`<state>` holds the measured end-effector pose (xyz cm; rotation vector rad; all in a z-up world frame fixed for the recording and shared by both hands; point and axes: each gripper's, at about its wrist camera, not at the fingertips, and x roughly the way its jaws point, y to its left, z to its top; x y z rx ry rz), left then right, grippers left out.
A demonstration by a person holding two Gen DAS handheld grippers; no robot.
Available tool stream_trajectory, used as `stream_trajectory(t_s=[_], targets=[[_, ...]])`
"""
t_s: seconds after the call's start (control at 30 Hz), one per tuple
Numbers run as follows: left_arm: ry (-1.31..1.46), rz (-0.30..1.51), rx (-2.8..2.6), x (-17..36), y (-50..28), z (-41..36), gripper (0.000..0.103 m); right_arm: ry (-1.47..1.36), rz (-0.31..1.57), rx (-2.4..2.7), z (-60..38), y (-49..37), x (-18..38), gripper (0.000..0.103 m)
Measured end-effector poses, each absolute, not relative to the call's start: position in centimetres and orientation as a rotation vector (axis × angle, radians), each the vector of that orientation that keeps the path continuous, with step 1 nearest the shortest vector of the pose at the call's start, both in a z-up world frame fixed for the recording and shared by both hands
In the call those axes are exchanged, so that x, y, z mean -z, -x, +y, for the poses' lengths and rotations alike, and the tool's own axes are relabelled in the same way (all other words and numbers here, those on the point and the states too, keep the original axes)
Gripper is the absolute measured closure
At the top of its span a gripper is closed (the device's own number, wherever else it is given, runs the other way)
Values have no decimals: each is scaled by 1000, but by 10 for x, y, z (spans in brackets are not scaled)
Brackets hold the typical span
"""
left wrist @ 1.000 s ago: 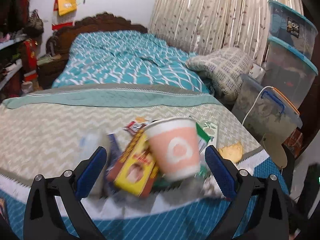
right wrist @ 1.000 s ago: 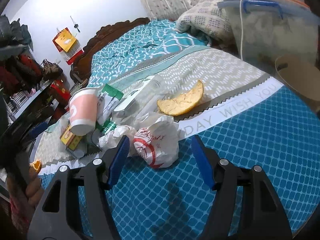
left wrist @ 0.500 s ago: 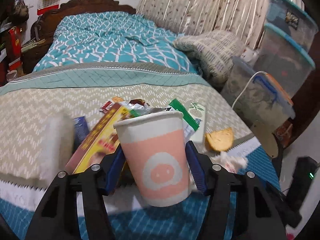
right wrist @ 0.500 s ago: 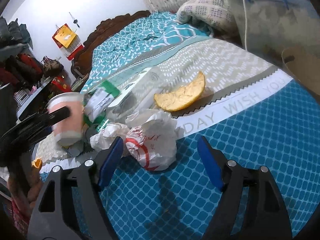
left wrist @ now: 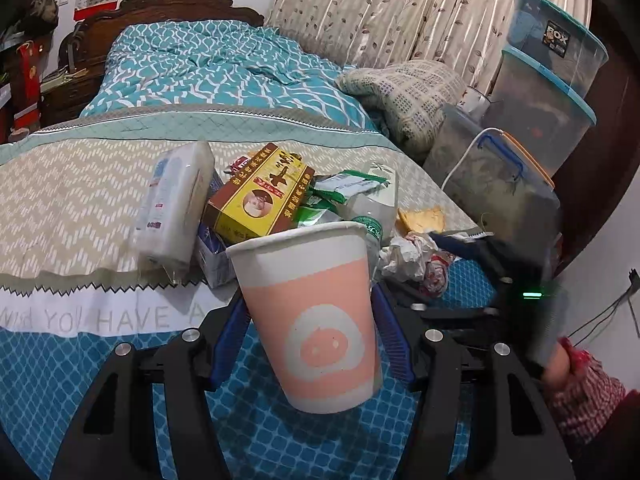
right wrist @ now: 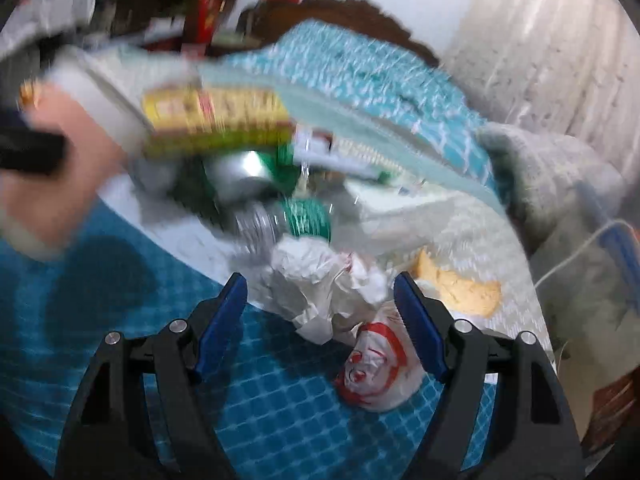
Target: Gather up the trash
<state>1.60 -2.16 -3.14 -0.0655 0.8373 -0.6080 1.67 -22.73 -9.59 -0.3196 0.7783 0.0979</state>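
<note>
The left gripper now squeezes the paper cup, lifted off the trash pile. The right gripper, wide open, nears the crumpled bag beside it.

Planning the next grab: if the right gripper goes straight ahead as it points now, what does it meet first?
Most likely the crumpled white paper lying between the open fingers of the right gripper, with the red-printed plastic bag beside it. The view is blurred, so depth is uncertain.
</note>
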Motion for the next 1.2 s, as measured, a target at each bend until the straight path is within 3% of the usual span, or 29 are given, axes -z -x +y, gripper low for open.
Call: stream_trajectory(t_s=[0.03,0.07,0.27,0.4,0.47,0.7,0.9,1.0,1.07,1.2], targets=[[67,835,609,31,-15,-22,45,333,786,-78,-229,-19,100,52],[65,831,613,29,-14,-23,45,328,774,-75,-230,-15,99,57],[26,806,691,13,-11,-51,45,-173,587,-339,-277,46,43,57],[-4,831,802,6,-18,-102,45,-615,504,-349,-366,75,55,57],[-47,830,841,2,-22,-133,45,-680,478,-270,-399,89,62,57],[-174,906,1094,-9,-37,-311,44,-744,453,183,-531,156,86,57],[-250,1052,1231,22,-42,-487,43,-791,511,426,-627,185,116,56],[-280,1066,1227,38,-40,-532,34,-816,542,465,-657,185,132,46],[-324,1072,1196,50,-38,-560,26,-836,550,483,-671,171,140,18],[-365,1062,1134,53,-44,-573,24,-851,469,487,-677,172,134,18]])
